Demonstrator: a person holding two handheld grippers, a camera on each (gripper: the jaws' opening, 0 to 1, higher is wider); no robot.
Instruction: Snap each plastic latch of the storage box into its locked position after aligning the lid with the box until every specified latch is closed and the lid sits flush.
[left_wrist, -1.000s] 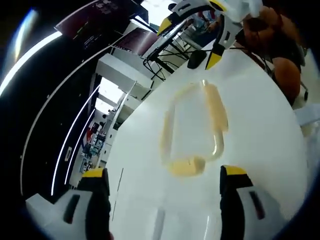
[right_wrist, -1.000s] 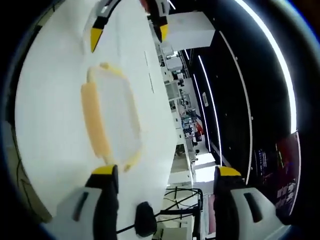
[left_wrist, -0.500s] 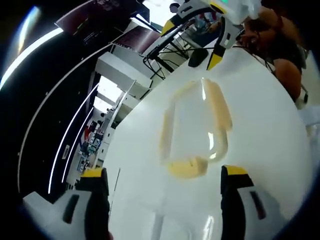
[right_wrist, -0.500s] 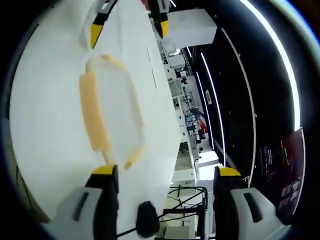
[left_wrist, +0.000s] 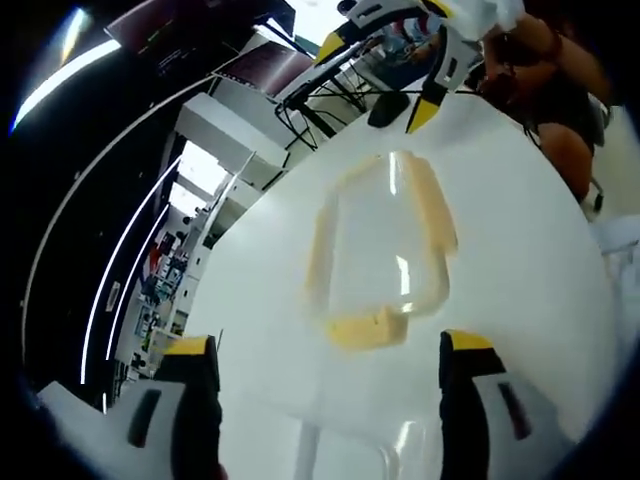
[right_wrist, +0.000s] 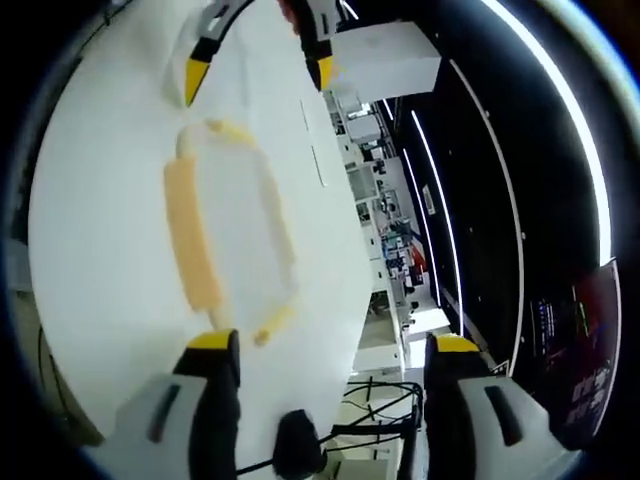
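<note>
Both grippers, left gripper (left_wrist: 320, 345) and right gripper (right_wrist: 320, 340), jaws wide and empty, had edged closer to the storage box (left_wrist: 380, 250) at twelve o'clock on the desk (left_wrist: 520, 300); latches untouched.

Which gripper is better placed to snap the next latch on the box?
Probably the left gripper: the short-end yellow latch lies close between its open jaws. The right gripper has the box off to its left.
</note>
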